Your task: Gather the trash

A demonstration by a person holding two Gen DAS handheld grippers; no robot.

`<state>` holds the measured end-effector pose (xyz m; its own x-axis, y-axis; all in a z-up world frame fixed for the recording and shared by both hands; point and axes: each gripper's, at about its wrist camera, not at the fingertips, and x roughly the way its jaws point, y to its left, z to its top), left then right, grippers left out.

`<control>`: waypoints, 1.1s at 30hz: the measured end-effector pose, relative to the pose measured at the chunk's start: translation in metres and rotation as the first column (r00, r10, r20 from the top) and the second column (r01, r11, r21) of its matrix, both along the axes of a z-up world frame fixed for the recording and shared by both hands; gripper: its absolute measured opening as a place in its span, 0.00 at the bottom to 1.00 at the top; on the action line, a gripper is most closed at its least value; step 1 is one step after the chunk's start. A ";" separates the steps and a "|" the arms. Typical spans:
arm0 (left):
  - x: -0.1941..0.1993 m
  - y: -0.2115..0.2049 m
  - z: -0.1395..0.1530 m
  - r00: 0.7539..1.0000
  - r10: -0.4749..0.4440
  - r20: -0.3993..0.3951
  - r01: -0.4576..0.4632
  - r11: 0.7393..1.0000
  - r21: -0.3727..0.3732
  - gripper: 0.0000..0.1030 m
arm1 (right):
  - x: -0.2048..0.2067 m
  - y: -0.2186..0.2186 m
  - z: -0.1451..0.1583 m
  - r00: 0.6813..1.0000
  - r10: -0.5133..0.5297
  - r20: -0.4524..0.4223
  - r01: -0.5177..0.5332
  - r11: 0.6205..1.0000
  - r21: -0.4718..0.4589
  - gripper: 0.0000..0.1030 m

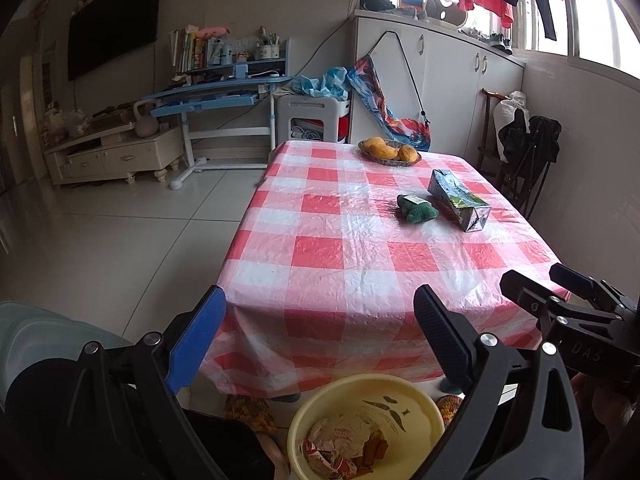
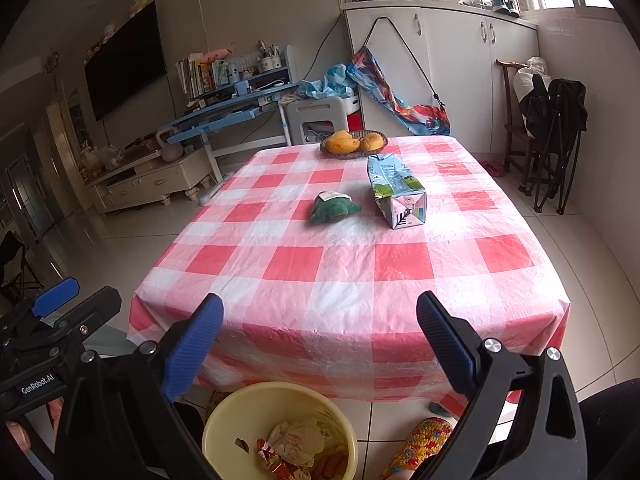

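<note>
A crushed milk carton lies on its side on the red-and-white checked table. Just left of it rests a green crumpled item with a white label. On the floor below the table's near edge stands a yellow bin holding wrappers and scraps. My left gripper hangs open over the bin with nothing between its fingers. Beside it, my right gripper is open and empty too. Both are well short of the carton.
A woven basket of mangoes sits at the table's far edge. Colourful knitted slippers show near the bin. A blue desk, a white cabinet and a chair with black bags ring the table.
</note>
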<state>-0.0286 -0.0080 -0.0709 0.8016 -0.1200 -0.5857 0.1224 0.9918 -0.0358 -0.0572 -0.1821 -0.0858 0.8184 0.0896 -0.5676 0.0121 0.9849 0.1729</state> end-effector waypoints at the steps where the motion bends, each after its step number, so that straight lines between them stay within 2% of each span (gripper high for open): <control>1: 0.001 0.001 0.000 1.000 0.001 -0.003 -0.001 1.000 -0.005 0.90 | 0.000 0.000 0.000 1.000 0.001 -0.002 -0.001 1.000 -0.002 0.90; 33: 0.002 0.003 -0.001 1.000 0.012 0.000 -0.012 1.000 -0.017 0.90 | 0.003 0.004 -0.007 1.000 0.001 -0.023 -0.002 1.000 -0.030 0.91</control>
